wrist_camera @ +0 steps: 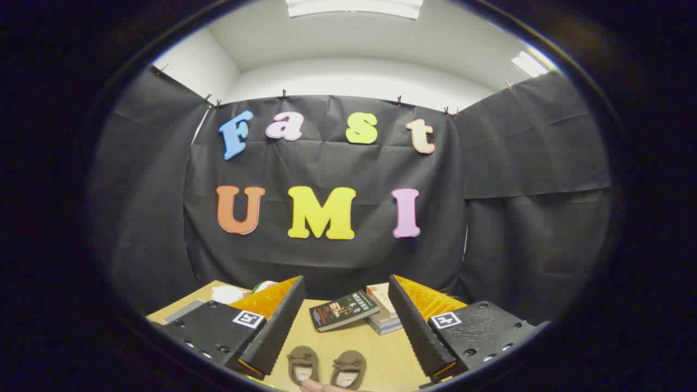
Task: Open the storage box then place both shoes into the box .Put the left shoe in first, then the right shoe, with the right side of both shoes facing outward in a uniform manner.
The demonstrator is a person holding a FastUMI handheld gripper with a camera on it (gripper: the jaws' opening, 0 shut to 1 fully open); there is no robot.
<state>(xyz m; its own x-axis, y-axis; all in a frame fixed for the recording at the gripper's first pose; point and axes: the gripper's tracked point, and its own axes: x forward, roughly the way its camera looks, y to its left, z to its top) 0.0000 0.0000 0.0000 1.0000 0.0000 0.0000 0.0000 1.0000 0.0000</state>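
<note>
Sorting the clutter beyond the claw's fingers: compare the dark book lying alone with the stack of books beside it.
The dark book is one volume lying flat on the table; the stack of books has several piled up. The dark book has a black cover; the stack's top cover is pale. The dark book lies between the open fingers of the claw; the stack is partly hidden behind one finger. Both rest on the table beyond the brown shoes.
</note>
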